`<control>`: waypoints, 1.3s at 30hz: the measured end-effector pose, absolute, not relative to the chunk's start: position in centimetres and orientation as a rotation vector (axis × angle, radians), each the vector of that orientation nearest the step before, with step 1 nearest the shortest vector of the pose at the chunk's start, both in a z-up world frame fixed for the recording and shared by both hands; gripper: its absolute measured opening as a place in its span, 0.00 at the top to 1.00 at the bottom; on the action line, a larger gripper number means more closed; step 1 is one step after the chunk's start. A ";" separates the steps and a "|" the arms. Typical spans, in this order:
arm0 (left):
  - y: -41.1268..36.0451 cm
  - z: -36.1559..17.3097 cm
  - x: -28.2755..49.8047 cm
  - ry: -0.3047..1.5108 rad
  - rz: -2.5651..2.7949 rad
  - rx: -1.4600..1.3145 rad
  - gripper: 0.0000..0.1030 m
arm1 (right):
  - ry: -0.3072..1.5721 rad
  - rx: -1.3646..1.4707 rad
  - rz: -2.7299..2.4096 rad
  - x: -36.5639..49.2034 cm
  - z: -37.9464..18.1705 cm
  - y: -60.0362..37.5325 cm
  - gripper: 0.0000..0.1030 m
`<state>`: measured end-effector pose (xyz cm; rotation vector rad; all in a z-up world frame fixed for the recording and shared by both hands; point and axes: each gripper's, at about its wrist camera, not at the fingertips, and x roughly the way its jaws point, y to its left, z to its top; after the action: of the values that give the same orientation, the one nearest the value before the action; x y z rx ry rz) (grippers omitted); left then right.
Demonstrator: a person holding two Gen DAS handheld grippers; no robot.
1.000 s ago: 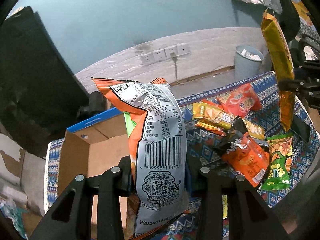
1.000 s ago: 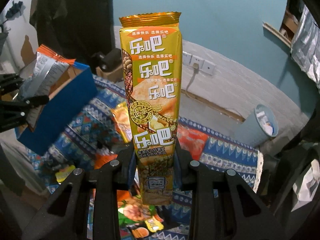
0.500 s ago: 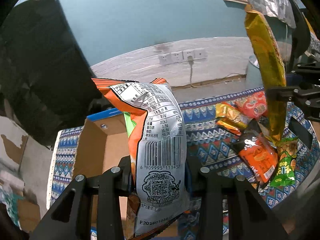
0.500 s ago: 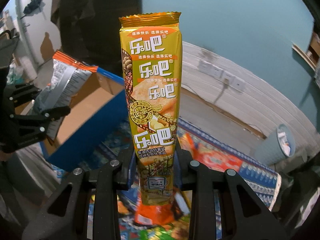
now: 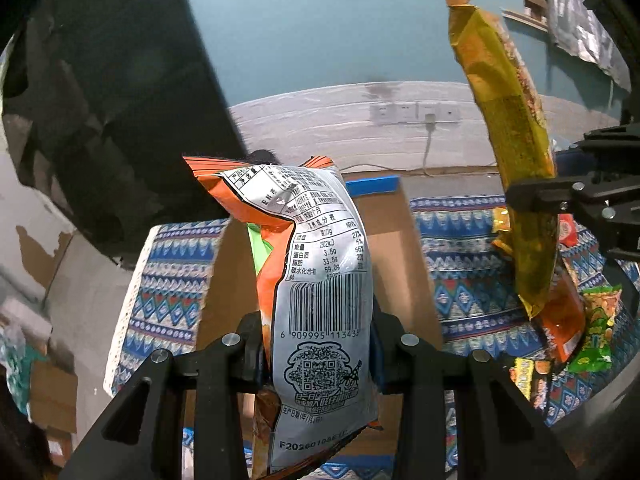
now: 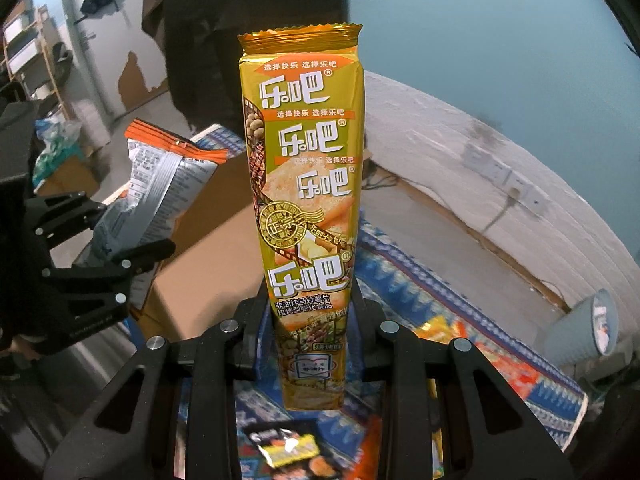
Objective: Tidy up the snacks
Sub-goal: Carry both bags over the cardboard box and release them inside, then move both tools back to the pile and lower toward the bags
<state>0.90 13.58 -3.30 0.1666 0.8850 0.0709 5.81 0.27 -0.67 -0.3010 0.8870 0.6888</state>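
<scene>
On the left, an orange and silver chip bag [image 5: 320, 280] is pinched upright by the left gripper [image 5: 316, 356], with its barcode side turned to the camera. Behind and under the bag, an open cardboard box [image 5: 396, 248] with a blue edge is seen on a table covered by a blue patterned cloth [image 5: 168, 280]. More to the right, a long yellow potato chip pack [image 6: 308, 216] is squeezed near its bottom end by the right gripper [image 6: 312, 352] and is held standing up above the cloth. In the left wrist view this pack is tilted a little and is held well apart from the chip bag. Under it, other snack packs [image 5: 576, 320] in orange and green are spread on the cloth. Far right, a grey bin [image 6: 580, 332] is seen on the floor by the white wall.
</scene>
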 end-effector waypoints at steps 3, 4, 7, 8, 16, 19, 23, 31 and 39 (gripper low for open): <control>14.8 -3.6 0.7 0.889 0.104 0.163 0.63 | 0.903 -0.303 0.713 6.3 -1.2 2.2 0.72; 15.1 -3.7 0.6 0.892 0.112 0.163 0.63 | 0.908 -0.300 0.721 6.3 -1.2 2.7 0.72; 16.1 -4.3 0.6 0.903 0.133 0.161 0.63 | 0.927 -0.302 0.742 6.6 -1.8 4.6 0.72; 16.4 -4.5 0.6 0.909 0.141 0.160 0.63 | 0.931 -0.304 0.746 6.8 -1.8 5.2 0.72; 18.9 -6.2 1.0 0.969 0.172 0.100 0.61 | 0.980 -0.295 0.772 7.6 -3.7 8.9 0.71; 19.5 -6.4 0.9 0.988 0.186 0.083 0.48 | 1.000 -0.284 0.777 7.8 -4.3 9.8 0.68; 19.5 -5.9 0.5 0.950 0.222 0.110 0.21 | 0.990 -0.283 0.776 7.7 -4.1 10.1 0.64; 18.5 -5.7 0.5 0.954 0.183 0.118 0.21 | 0.994 -0.294 0.751 7.2 -3.9 9.1 0.42; 16.2 -5.9 0.3 0.997 0.073 0.079 0.21 | 1.008 -0.313 0.695 6.3 -3.6 5.5 0.35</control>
<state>0.35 16.25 -5.87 0.0793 0.9967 0.0730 6.28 5.50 -3.64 -0.3131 1.0084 0.6952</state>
